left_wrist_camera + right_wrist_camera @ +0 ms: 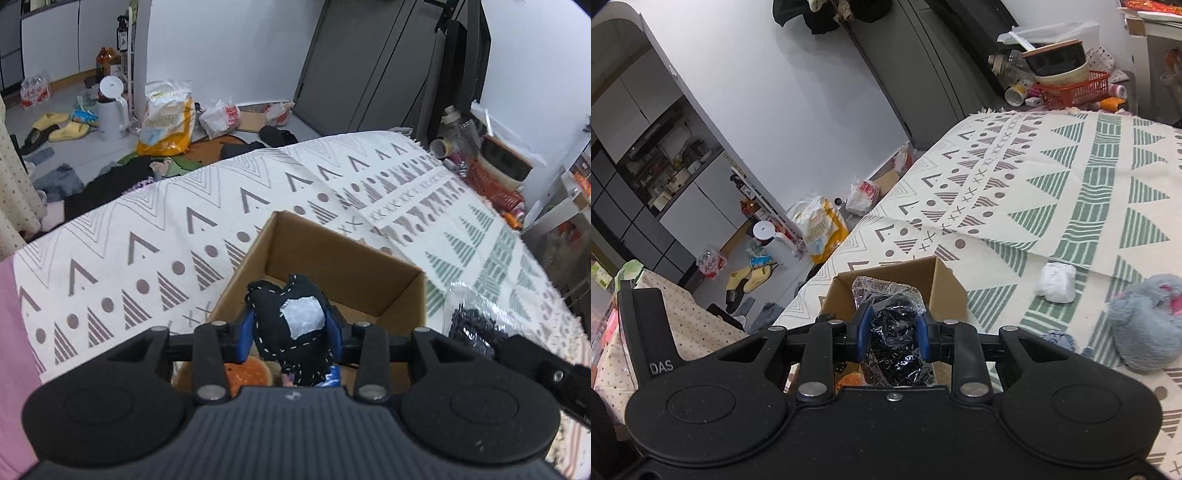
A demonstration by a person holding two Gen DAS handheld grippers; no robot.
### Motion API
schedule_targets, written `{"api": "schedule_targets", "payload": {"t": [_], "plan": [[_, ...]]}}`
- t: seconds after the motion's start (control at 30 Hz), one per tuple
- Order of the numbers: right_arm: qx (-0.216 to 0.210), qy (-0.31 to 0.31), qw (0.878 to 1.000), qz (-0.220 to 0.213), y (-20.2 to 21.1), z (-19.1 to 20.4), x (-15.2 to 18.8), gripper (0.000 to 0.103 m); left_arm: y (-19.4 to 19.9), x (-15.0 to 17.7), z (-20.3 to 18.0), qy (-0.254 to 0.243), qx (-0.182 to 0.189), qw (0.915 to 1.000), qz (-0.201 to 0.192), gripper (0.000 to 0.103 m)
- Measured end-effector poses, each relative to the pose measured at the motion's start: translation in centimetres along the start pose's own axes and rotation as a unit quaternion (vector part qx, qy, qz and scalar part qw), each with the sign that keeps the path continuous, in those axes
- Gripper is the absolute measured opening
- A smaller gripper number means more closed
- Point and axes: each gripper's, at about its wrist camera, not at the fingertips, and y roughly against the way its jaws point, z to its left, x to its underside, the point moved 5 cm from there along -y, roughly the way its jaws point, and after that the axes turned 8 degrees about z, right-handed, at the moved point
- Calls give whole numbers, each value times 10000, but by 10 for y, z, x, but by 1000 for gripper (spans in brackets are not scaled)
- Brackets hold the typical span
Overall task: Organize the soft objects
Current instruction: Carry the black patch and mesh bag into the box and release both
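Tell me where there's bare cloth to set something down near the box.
Free: the patterned cloth left of and beyond the cardboard box. Crowded: right of the box, where the white bundle, grey plush and a blue scrap lie.

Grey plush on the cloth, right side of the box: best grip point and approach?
Judging from the right wrist view, take the grey plush toy across its rounded upper body, coming down from above. It lies low on the patterned cloth, free on top, with no handle or limb showing. The right gripper must first drop its plastic bag in the cardboard box.
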Motion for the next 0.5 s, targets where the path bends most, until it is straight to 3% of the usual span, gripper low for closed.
{"api": "schedule_targets", "payload": {"t": [0.17, 0.23, 0.33, 0.5], "plan": [[9, -40, 9999, 128, -13, 0, -4, 26, -5, -1, 3, 121, 97, 9999, 70, 46], [2, -48, 9999, 158, -17, 1, -5, 26, -3, -2, 3, 116, -7, 9999, -13, 59], [-37, -28, 9998, 175, -22, 3, -7, 26, 1, -3, 1, 65, -71, 9998, -163, 67], [-39, -61, 9996, 264, -31, 6, -10, 32, 3, -3, 3, 104, -145, 9996, -206, 69]]}}
